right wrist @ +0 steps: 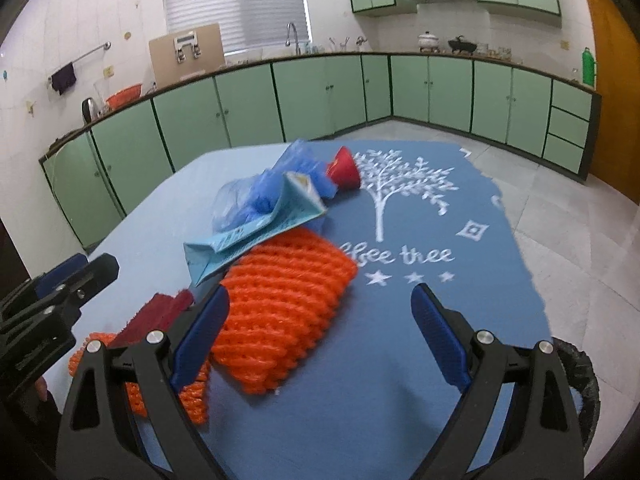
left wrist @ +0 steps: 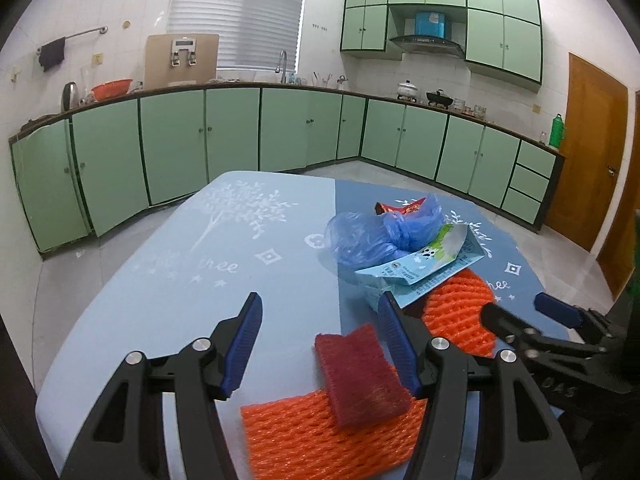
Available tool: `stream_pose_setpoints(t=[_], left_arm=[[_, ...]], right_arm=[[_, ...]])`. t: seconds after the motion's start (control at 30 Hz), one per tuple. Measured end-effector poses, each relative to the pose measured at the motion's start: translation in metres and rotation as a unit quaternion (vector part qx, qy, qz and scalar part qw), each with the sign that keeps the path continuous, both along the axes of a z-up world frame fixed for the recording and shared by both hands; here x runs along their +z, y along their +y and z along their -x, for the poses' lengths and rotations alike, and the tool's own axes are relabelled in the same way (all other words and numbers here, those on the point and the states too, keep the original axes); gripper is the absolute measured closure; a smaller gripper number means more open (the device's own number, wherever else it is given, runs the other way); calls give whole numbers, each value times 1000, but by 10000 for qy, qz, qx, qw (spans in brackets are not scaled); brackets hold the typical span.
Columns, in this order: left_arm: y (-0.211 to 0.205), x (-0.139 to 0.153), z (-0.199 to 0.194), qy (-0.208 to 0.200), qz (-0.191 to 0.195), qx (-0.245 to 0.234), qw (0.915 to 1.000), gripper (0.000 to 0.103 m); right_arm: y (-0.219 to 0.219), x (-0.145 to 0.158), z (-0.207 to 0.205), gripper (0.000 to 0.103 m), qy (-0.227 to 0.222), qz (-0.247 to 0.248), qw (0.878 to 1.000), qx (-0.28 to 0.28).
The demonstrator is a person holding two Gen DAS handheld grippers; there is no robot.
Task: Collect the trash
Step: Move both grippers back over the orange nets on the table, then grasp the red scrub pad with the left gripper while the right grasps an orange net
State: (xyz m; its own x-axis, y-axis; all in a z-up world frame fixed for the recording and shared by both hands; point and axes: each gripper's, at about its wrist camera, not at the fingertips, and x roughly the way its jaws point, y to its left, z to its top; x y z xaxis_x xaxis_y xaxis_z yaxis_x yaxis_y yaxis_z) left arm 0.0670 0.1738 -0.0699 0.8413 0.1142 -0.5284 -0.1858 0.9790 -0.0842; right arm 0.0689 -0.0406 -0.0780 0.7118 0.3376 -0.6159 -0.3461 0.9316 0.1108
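on the blue table lie two orange foam nets, one blue bag; both claws gape empty.

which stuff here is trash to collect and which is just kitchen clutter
For the job: blue plastic bag, light blue wrapper, red wrapper, two orange foam nets, dark red pad.

Lying about: kettle, orange basin, white pot, green bottle.

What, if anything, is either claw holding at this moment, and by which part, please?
Nothing is held: the left claw and right claw both stand open above the trash.
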Motion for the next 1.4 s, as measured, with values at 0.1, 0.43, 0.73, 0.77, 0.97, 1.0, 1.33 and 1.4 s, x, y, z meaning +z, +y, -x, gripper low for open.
stream_pose_setpoints(t=[0.1,0.43,0.73,0.77,0.97,1.0,1.33,1.4], left_arm=[[6,-3,2,18,30,10,10000,42],[10,-10,-1,149,76,24,9999,41],[-5,-18,-12,449,76,-155,9988,39],[-8,-20,-14,508,62,-183,9985,39],[-12,-28,-20,751,49,-199,9970,39],[-13,-30,-21,804,65,-193,9966,39],[-9,-42,-28,1096,380,-286,9928,60],[-9,-39,-25,1018,396,-262,9937,60]], right_arm=[[10,-6,-3,14,108,113,9999,58],[23,-17,-8,47,549,47,9974,471],[12,-12,-4,71,590,-289,9960,605],[10,-10,-3,71,571,-307,9961,602],[-5,1,0,71,401,-264,9976,492],[-8,2,0,71,398,-281,9977,465],[-21,2,0,71,447,-329,9977,377],[-22,2,1,71,449,-342,9977,372]])
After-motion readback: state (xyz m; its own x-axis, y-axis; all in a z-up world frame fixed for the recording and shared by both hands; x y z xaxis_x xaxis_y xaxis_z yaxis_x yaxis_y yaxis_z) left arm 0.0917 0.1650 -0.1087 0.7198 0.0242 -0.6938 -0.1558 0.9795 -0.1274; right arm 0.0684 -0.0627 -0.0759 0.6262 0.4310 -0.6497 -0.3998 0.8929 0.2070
